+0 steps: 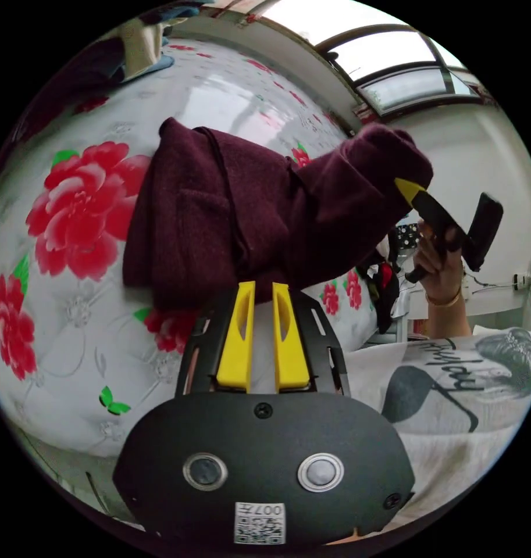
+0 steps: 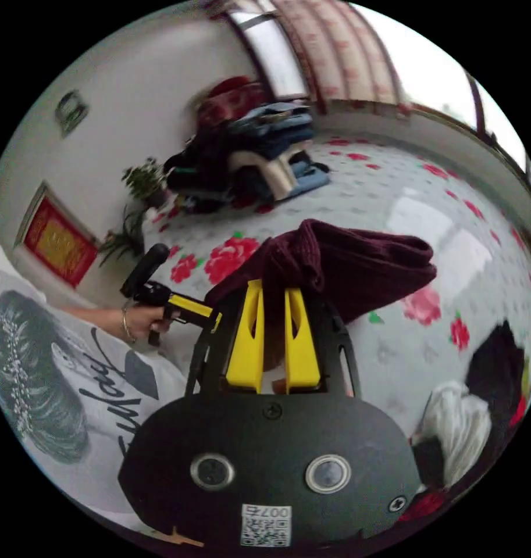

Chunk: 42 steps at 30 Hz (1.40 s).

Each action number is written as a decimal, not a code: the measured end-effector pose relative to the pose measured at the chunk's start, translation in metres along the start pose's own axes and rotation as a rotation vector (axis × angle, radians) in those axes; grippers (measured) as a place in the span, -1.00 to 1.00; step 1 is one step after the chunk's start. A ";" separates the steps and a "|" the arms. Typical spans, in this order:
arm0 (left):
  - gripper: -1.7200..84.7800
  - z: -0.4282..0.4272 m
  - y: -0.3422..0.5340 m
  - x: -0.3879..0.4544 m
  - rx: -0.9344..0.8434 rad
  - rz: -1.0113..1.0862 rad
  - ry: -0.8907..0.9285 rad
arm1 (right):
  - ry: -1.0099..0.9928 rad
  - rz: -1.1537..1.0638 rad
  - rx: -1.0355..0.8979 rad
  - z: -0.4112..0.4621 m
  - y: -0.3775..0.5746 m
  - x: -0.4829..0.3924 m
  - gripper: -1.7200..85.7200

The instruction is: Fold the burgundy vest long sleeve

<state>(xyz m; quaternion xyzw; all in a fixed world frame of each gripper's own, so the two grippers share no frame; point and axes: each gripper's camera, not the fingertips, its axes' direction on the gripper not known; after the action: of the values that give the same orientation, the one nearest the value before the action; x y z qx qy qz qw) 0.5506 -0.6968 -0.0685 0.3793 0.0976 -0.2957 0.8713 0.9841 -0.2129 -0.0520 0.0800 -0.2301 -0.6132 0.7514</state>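
The burgundy garment (image 1: 218,215) is bunched and held up over a white bedspread with red flowers (image 1: 73,221). My left gripper (image 1: 263,285) has its yellow jaws close together, pinching the garment's lower edge. The right gripper (image 1: 409,190), held by a hand (image 1: 442,270), grips the garment's raised far corner. In the right gripper view, my right gripper (image 2: 275,285) is shut on a thick fold of the burgundy garment (image 2: 358,261), which droops to the right over the bed. The left gripper (image 2: 210,317) comes in from the left, its tip hidden behind my frame.
A heap of folded clothes (image 2: 265,151) lies at the bed's far end. Dark and white garments (image 2: 474,401) lie on the bed at the right. Potted plants (image 2: 140,183) stand by the wall. The person's white printed shirt (image 1: 451,383) is close by. Windows (image 1: 393,70) run behind the bed.
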 end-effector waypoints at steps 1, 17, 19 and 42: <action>-0.84 -0.006 0.010 -0.009 0.019 -0.025 0.011 | -0.018 -0.063 -0.027 0.011 -0.011 -0.013 -0.86; -0.63 -0.016 0.032 -0.079 0.108 -0.173 0.326 | -0.349 0.620 -0.050 0.108 0.039 0.104 -0.69; -0.64 -0.003 0.017 -0.078 0.076 -0.176 0.340 | -0.410 0.698 -0.097 0.124 0.055 0.116 -0.68; -0.77 0.014 -0.276 0.053 0.010 0.228 -0.267 | 0.213 0.335 -0.011 0.081 -0.128 0.208 -0.73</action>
<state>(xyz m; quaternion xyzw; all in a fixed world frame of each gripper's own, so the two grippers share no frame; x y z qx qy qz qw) 0.4302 -0.8786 -0.2457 0.3494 -0.0641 -0.2432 0.9026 0.8650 -0.4294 0.0193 0.1007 -0.1562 -0.4688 0.8635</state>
